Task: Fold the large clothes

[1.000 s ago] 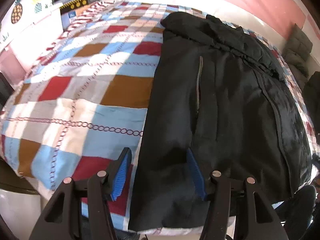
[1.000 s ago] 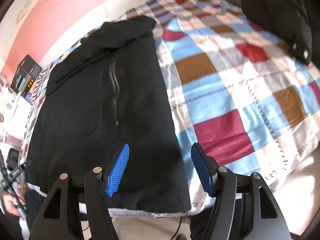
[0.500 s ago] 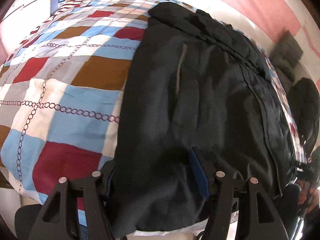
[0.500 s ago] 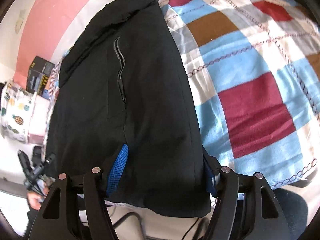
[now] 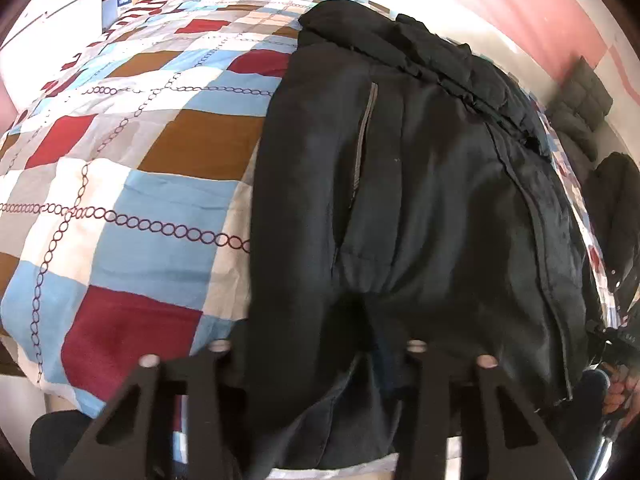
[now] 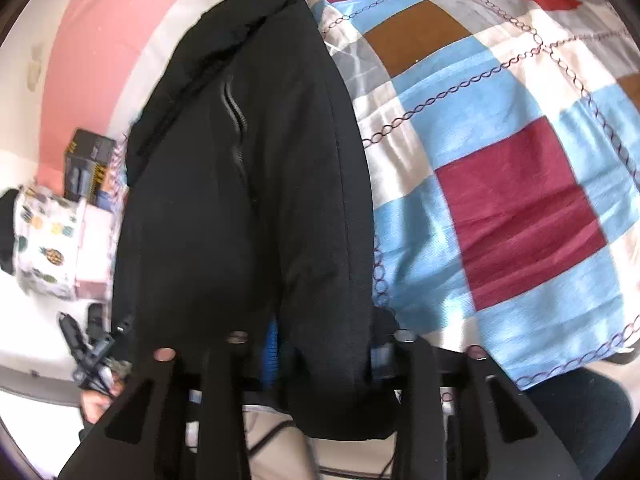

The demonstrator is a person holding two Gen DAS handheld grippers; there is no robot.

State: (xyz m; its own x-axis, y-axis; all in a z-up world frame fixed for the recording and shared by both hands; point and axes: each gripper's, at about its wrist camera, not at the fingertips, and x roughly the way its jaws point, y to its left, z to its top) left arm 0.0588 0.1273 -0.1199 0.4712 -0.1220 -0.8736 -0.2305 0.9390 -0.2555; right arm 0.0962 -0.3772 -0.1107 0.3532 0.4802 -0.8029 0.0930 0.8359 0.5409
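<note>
A checked quilt (image 5: 152,184) in blue, red, brown and white covered the bed. On it lay a black jacket (image 5: 420,200), lengthwise, its collar at the far end and its hem at the near edge of the bed; a pocket zipper (image 5: 365,136) ran down its front. The left gripper (image 5: 316,360) was clamped on the hem near the jacket's left edge, the cloth bunched between its fingers and hiding the pads. The right gripper (image 6: 320,344) was clamped on the hem at the jacket's right edge, a fold of cloth draped between its fingers, with one blue pad (image 6: 271,354) partly showing. A pineapple-print pillow (image 6: 48,240) and a dark box (image 6: 86,164) lay beyond the jacket's left side.
</note>
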